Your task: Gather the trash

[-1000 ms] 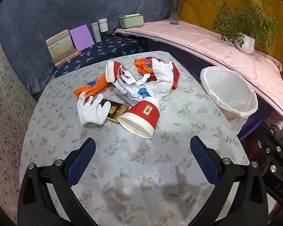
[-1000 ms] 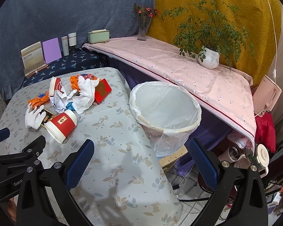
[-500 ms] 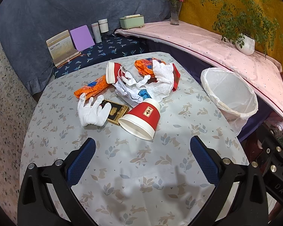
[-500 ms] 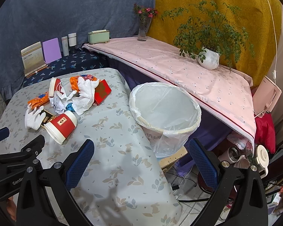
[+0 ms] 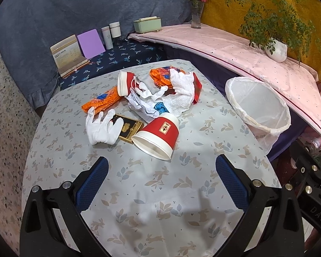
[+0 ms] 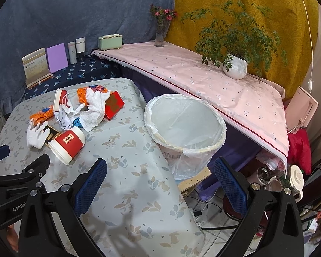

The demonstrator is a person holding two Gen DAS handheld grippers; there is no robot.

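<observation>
A pile of trash lies on the leaf-print table: a red paper cup on its side, a white glove, a black-and-gold packet, an orange wrapper, a second red cup, crumpled white paper towel and a red box. A white-lined trash bin stands off the table's right edge, also in the right wrist view. My left gripper is open and empty, just short of the near cup. My right gripper is open and empty before the bin.
A pink-covered bench runs behind the bin with a potted plant, a flower vase and a green box. Books and bottles stand on a dark blue cloth behind the table. Clutter lies on the floor at right.
The left gripper has drawn back slightly from the trash pile. The right gripper has barely shifted. Both stay open and the trash has not moved.
</observation>
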